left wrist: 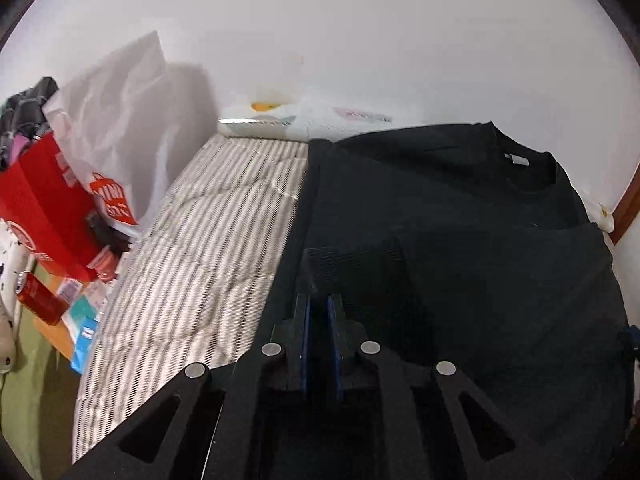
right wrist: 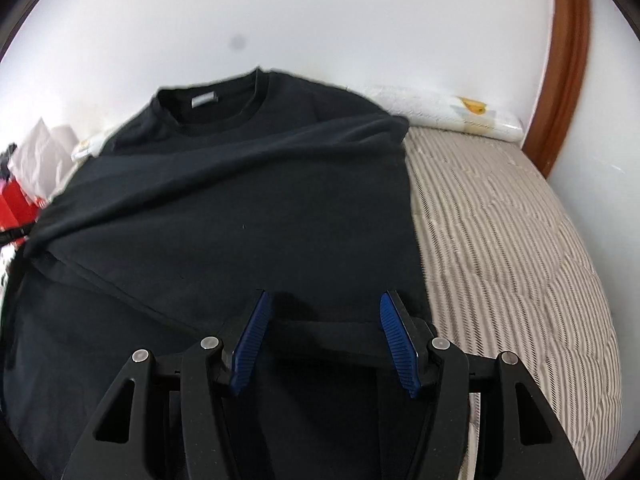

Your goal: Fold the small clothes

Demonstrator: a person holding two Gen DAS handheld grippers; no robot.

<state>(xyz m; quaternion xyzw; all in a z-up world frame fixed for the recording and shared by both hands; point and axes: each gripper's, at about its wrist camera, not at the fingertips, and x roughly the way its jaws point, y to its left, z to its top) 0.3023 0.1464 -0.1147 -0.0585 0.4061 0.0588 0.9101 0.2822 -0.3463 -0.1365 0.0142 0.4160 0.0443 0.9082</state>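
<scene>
Two claws hover over one black T-shirt [right wrist: 240,208] spread on your striped bed [right wrist: 500,240]. Your right claw [right wrist: 326,334] gapes wide above its hem. Your left claw [left wrist: 319,312] is pressed nearly together, shirt ahead and rightward.

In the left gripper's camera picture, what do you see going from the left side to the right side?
red soda can → red shopping bag → white plastic bag → striped bed cover → black T-shirt → brown wooden frame
</scene>
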